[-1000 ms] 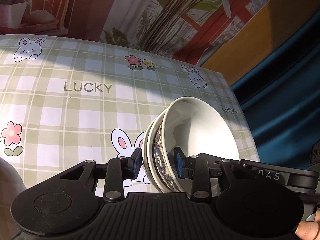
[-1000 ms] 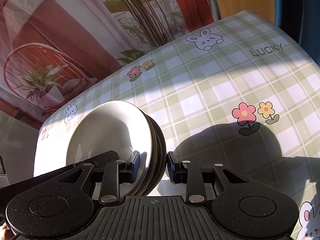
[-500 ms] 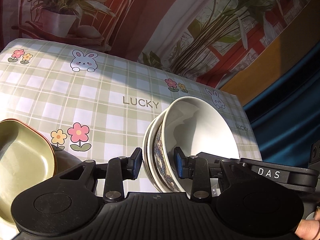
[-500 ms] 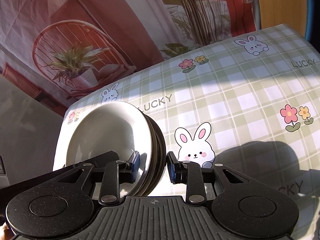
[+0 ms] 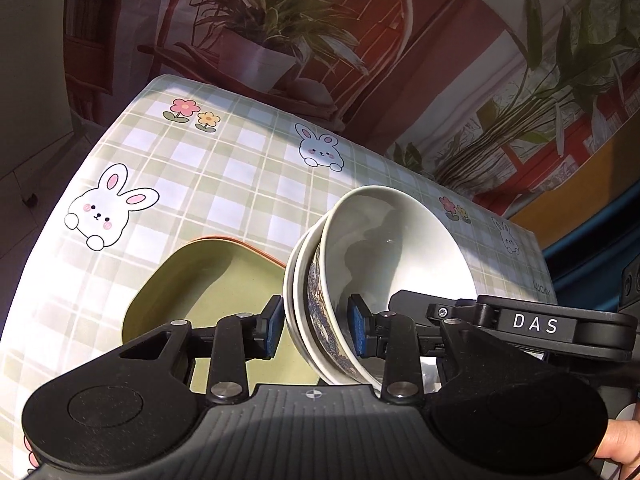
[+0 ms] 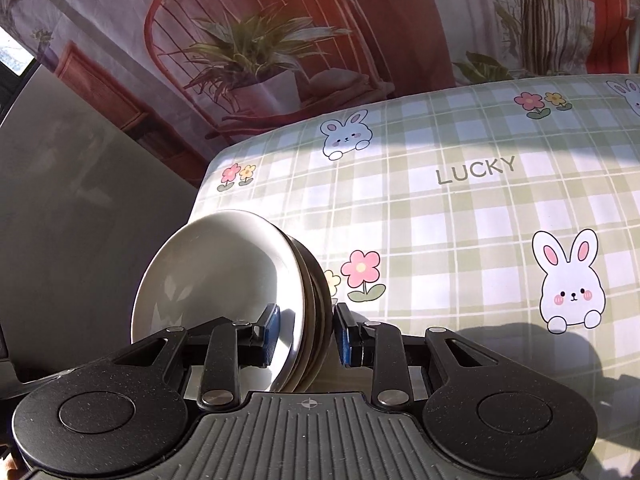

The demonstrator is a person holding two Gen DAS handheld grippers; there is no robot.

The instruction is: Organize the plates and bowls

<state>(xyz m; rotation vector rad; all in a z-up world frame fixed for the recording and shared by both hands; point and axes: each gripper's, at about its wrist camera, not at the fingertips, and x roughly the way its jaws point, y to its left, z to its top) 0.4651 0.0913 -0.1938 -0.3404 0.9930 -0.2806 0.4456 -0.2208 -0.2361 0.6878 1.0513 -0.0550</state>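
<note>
In the left wrist view my left gripper (image 5: 316, 330) is shut on the rims of a stack of nested bowls (image 5: 384, 264), white inside with a blue pattern outside, held tilted above the table. A green square plate with an orange rim (image 5: 208, 284) lies on the checked tablecloth (image 5: 208, 184) just left of and below them. In the right wrist view my right gripper (image 6: 306, 334) is shut on the rims of a stack of white bowls (image 6: 224, 280), held tilted near the table's left edge.
The tablecloth has rabbit, flower and LUCKY prints (image 6: 476, 170). A printed backdrop of plants and a chair (image 5: 280, 40) hangs behind the table. The other gripper's black body (image 5: 532, 324) sits close at the right of the left wrist view. A grey wall (image 6: 80, 200) stands left of the table.
Both grippers have swung left across the table with their bowl stacks still held. The green plate has come into the left wrist view, under the left gripper.
</note>
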